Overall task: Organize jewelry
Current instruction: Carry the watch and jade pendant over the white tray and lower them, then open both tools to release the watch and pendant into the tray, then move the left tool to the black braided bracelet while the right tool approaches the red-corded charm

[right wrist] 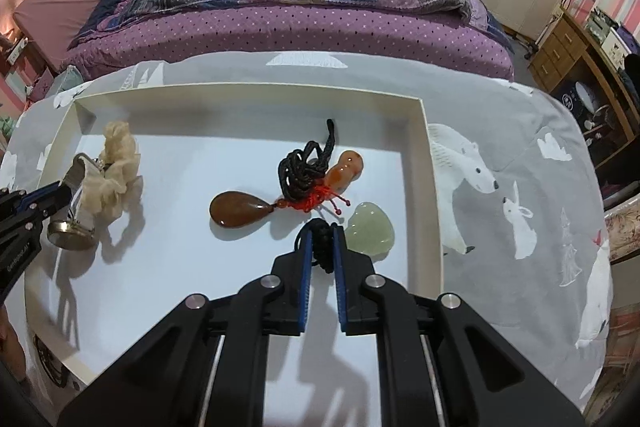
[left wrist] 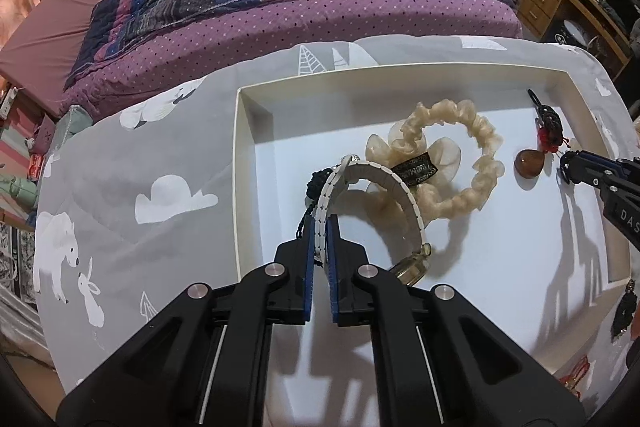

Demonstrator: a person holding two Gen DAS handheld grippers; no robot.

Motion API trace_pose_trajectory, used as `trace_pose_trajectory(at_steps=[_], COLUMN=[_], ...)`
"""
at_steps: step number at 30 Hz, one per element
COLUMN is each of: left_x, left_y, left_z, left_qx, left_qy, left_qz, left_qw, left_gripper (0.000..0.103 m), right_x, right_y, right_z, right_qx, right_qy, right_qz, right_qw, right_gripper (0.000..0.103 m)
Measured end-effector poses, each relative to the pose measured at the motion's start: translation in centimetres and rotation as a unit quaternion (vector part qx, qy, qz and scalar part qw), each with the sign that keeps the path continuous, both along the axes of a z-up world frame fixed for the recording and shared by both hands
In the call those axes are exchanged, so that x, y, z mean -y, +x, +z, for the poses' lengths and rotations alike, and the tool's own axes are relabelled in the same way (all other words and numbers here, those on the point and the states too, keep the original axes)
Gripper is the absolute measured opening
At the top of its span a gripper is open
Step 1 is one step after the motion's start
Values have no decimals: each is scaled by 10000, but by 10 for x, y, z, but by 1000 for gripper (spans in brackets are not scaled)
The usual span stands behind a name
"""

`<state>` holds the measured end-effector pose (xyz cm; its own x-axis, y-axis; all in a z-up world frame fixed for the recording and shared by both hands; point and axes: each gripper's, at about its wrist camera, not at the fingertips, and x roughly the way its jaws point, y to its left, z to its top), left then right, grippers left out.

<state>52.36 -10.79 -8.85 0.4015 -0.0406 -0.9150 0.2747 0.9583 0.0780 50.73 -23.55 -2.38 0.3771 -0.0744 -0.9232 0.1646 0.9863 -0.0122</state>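
— Left hand-held gripper [left wrist: 321,227] clamps a white watch [left wrist: 400,187] by its strap, over the near left part of the tray [left wrist: 240,131]. Why there?

— Judging by the hold, the strap gives a thin, firm edge; the case [left wrist: 412,267] hangs down to the right, touching the tray floor.

— And the right hand-held gripper [right wrist: 323,239]?

— Pinched on the black cord [right wrist: 322,247] of a pale green pendant [right wrist: 370,231], which lies just right of its tips, probably because the stone is too smooth to grip.

— What else lies ahead?

— A cream scrunchie [left wrist: 448,163] just beyond the watch; a brown teardrop pendant [right wrist: 236,209] and an orange gourd [right wrist: 346,171] ahead of the right tips, cords bunched between them.
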Motion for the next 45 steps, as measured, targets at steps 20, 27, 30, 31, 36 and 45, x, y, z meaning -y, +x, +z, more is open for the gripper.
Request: trace_pose_trajectory(at_steps=[20,27,30,31,36,45], left_x=[-15,-40,-54,-59,-77,-105], left_y=[-33,-71,-89,-97,-137,-183], left_z=[37,85,98,101,111,100], left_qx=[340,868,919,961,1217,1314], left_qy=[-186,-574,-759,-788,-865,-986], left_qz=[147,272,343,376,429,482], left_qw=[9991,9942,9923,9915,9879,9852], left_gripper=[70,100,100,100,100,100], right_x=[-4,8,16,17,23,29], right_y=[-22,-59,-80,-85,-130,-192], right_z=[24,73,87,89,101,112], right_qx=[264,861,1014,1033,1280,1290], right_qy=[309,76,-87,-112,-43,-59], right_qz=[-27,-322,-459,-485,-518,-347], right_qw=[9992,9957,9937,9934,9904,9910], right_gripper=[49,91,94,94,94,94])
